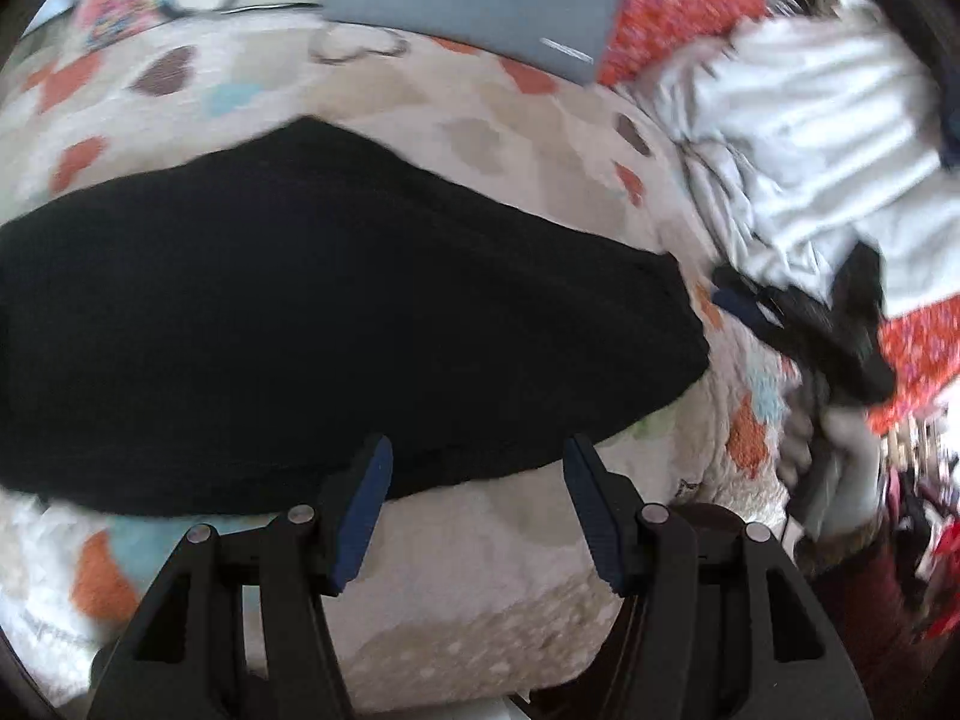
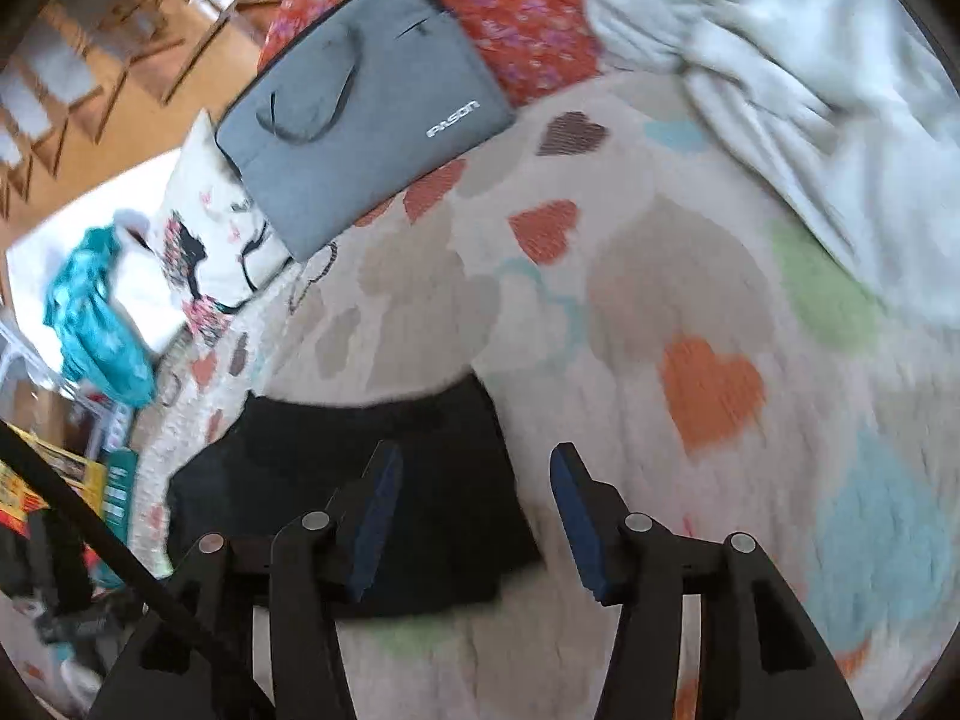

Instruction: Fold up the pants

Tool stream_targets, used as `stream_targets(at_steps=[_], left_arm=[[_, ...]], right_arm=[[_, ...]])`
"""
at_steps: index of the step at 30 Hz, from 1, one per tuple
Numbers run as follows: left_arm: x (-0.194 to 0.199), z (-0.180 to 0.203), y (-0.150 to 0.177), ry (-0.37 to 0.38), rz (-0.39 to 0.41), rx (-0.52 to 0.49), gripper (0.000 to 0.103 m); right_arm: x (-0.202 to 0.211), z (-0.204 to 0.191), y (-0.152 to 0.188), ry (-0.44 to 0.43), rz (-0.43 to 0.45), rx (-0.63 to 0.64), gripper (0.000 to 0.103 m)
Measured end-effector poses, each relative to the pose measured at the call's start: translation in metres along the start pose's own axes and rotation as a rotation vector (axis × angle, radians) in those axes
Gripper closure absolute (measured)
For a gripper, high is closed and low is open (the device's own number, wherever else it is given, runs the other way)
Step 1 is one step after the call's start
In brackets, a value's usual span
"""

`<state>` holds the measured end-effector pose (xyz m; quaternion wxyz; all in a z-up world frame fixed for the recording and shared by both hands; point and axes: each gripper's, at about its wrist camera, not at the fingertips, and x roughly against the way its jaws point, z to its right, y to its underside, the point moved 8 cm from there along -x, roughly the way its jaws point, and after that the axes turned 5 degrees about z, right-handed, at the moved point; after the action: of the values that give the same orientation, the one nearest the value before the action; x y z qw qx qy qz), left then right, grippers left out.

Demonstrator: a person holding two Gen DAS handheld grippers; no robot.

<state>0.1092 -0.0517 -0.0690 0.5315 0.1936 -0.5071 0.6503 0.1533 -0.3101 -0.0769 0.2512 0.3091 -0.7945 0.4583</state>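
The black pants lie folded flat on a cream blanket printed with coloured hearts. In the left wrist view my left gripper hovers over their near edge, open, nothing between its blue pads. The other gripper shows at the right, just past the pants' right end, held by a gloved hand. In the right wrist view my right gripper stands open above the right end of the pants; the fabric lies beneath the left finger, not pinched.
A grey laptop sleeve rests at the back on an orange floral cushion. Crumpled white bedding fills the right side. A printed pillow and a teal cloth sit at the left, beyond the bed's edge.
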Motion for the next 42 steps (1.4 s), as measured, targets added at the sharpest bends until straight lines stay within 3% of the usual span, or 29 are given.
stream_targets(at_steps=[2,4,5,9,12,15,19,21,26,31,37,39,42], left_arm=[[-0.024,0.012,0.001,-0.022,-0.022,-0.052,0.045],[-0.045,0.012,0.007,-0.065,-0.067,-0.078,0.045],[-0.055,0.012,0.011,-0.102,-0.088,-0.110,0.046],[-0.054,0.021,0.021,-0.147,-0.111,-0.220,0.046],[-0.052,0.021,0.027,-0.153,-0.132,-0.232,0.046],[-0.047,0.022,0.033,-0.148,-0.140,-0.230,0.046],[-0.034,0.019,0.038,-0.075,-0.158,-0.181,0.046],[-0.020,0.017,0.040,-0.011,-0.145,-0.117,0.046],[0.020,0.007,0.043,0.051,-0.064,-0.027,0.046],[0.041,0.010,0.050,0.071,-0.015,0.025,0.046],[0.066,0.001,0.053,0.080,0.044,0.101,0.046],[0.068,-0.003,0.050,0.078,0.057,0.119,0.046],[0.070,-0.007,0.047,0.060,0.072,0.137,0.046]], right_arm=[[-0.024,-0.005,-0.007,0.018,-0.058,0.019,0.047],[-0.047,-0.008,-0.004,-0.007,-0.153,0.024,0.092],[-0.051,-0.007,-0.004,-0.001,-0.172,0.024,0.098],[-0.047,0.004,-0.023,0.042,-0.112,0.007,0.099],[-0.055,0.020,-0.032,0.086,-0.105,-0.031,0.099],[-0.071,0.024,-0.022,0.144,-0.140,0.009,0.097],[-0.058,0.031,-0.015,0.128,-0.128,-0.066,0.079],[-0.034,0.040,-0.013,0.126,-0.084,-0.127,0.059],[0.011,0.040,0.024,-0.004,-0.081,-0.166,0.059],[0.004,0.029,0.069,-0.095,-0.157,-0.161,0.059],[-0.008,0.016,0.069,-0.039,-0.111,-0.120,0.056],[-0.007,0.010,0.070,-0.007,-0.104,-0.072,0.060],[-0.002,0.014,0.069,-0.026,-0.104,-0.112,0.064]])
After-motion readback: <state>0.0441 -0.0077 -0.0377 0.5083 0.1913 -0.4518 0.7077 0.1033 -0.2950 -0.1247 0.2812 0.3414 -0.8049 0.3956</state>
